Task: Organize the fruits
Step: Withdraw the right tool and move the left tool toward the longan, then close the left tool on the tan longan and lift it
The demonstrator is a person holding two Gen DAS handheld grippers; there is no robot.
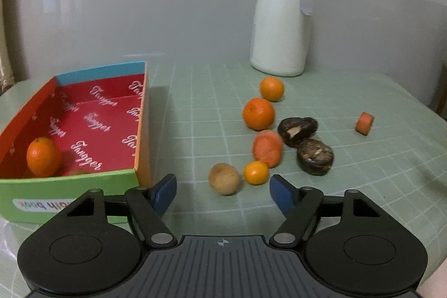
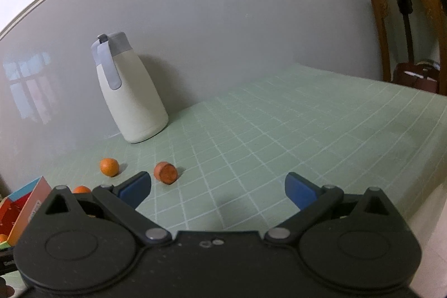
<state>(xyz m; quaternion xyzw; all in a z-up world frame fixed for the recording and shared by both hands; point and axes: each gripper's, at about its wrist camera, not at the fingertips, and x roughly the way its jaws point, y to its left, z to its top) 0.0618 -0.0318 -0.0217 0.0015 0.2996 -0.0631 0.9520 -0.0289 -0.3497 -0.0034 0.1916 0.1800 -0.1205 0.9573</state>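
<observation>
On box (image 1: 92, 124) lining: "Tangger" | left tool (image 1: 223, 193) parted, empty | right tool (image 2: 218, 190) wide, empty

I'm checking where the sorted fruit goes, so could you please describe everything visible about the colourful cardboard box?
The colourful open-topped cardboard box is rectangular, with a green near wall bearing a white label, an orange right wall, a blue far rim and a red lining printed with white script. It sits flat on the green gridded table mat, left of the loose produce. One orange citrus fruit lies in its near-left corner. Nothing grips it.
</observation>
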